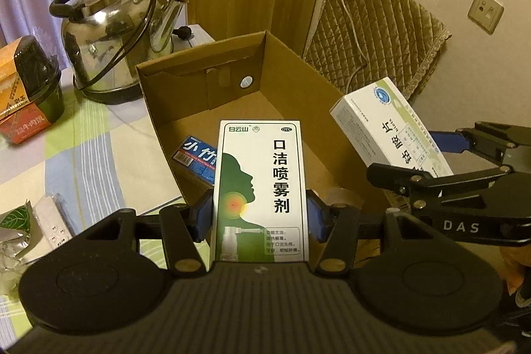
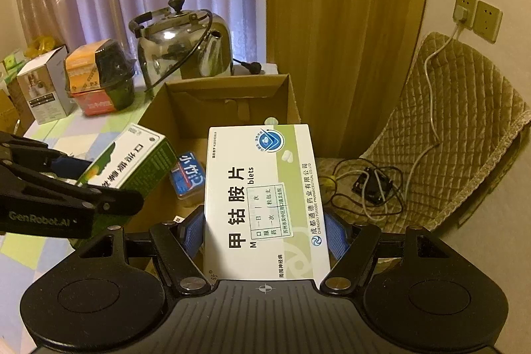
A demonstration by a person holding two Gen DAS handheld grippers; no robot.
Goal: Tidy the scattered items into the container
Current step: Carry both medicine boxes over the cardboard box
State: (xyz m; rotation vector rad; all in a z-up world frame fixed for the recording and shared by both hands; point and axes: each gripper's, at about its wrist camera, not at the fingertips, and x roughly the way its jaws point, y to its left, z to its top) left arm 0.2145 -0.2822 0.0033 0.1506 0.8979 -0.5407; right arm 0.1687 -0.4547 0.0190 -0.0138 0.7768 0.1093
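Left gripper clamps green-white spray box upright over open cardboard box. Right gripper clamps white tablet box, also above carton, at 2 o'clock from spray box in left view. Blue pack already lies inside carton on floor. Steel kettle at 10 o'clock behind carton, noodle cup at 9 o'clock. Quilted cushion at 1 o'clock against wall. Remote and foil packet on checked tablecloth at 8 o'clock.

Steel kettle far left of claw, on checked tablecloth. Orange-black package further left. Quilted cushion right, against wall; tangled cables below it.
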